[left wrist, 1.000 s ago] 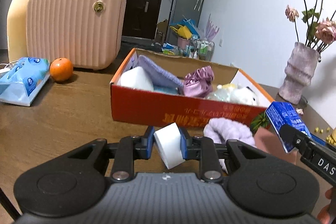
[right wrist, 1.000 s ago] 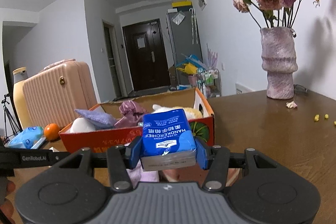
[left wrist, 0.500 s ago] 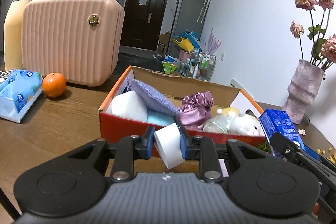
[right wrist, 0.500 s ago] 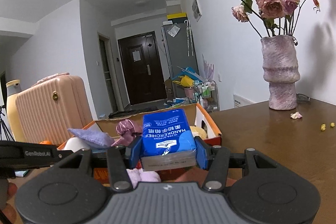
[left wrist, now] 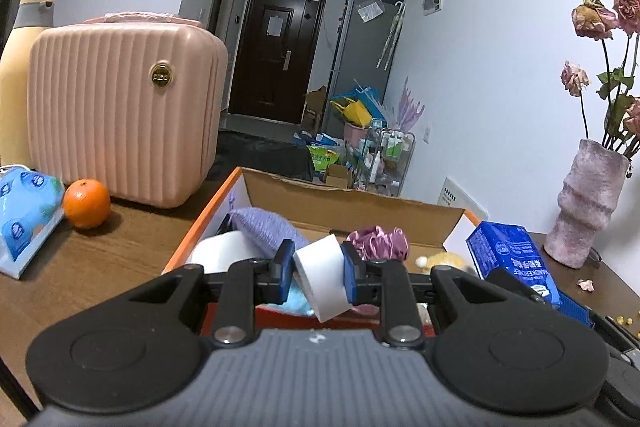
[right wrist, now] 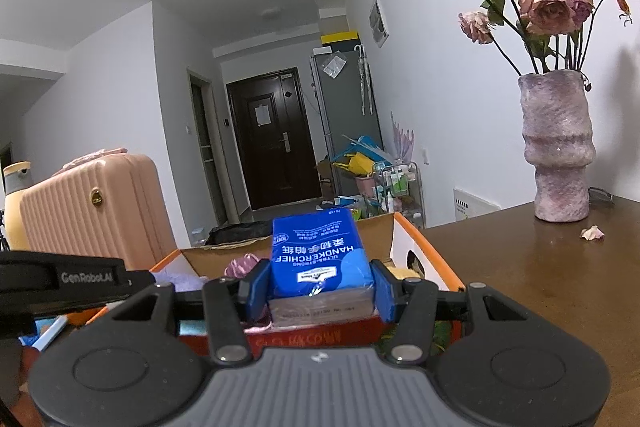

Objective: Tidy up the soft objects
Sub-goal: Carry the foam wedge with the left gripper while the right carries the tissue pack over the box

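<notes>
My left gripper (left wrist: 318,273) is shut on a white sponge block (left wrist: 322,277), held above the near wall of the orange cardboard box (left wrist: 352,207). The box holds a purple cloth (left wrist: 266,229), a white roll (left wrist: 224,251), a mauve scrunchie (left wrist: 378,241) and a plush toy, partly hidden. My right gripper (right wrist: 318,285) is shut on a blue handkerchief tissue pack (right wrist: 320,253), held over the box's near edge (right wrist: 304,337). The pack also shows in the left wrist view (left wrist: 510,263), to the right of the box.
A pink ribbed case (left wrist: 120,115), a cream bottle (left wrist: 20,79), an orange (left wrist: 87,203) and a blue wipes pack (left wrist: 24,215) stand left on the wooden table (left wrist: 100,259). A vase of dried roses (right wrist: 558,155) stands right. The left gripper's arm (right wrist: 60,283) crosses the right view.
Both grippers have risen and moved forward toward the box, each still holding its object. The box now sits lower and closer in both views.
</notes>
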{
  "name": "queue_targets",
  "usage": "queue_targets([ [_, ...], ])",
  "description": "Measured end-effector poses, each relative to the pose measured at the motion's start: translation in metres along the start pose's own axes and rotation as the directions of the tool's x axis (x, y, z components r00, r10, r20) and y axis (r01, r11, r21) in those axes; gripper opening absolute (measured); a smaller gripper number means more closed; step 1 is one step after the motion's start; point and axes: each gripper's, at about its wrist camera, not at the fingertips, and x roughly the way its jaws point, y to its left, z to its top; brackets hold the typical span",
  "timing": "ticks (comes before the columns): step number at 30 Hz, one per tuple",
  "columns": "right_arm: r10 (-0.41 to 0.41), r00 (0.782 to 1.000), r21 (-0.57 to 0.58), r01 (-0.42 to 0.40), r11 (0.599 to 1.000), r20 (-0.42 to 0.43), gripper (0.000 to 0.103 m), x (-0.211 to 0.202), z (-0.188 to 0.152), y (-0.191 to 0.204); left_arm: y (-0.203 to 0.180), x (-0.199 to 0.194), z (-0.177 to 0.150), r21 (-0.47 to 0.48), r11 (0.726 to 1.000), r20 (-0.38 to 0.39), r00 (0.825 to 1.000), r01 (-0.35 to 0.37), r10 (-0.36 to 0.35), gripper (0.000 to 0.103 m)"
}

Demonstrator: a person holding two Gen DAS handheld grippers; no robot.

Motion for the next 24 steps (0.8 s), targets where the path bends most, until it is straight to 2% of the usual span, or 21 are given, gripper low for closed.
queue_targets([
  [24, -0.012, 1.0, -0.01, 0.013, 1.0, 0.014, 0.051, 0.062, 0.015, -0.004, -0.013, 0.056, 0.019, 0.07, 0.997, 0.064, 0.998, -0.029, 0.025, 0.025],
])
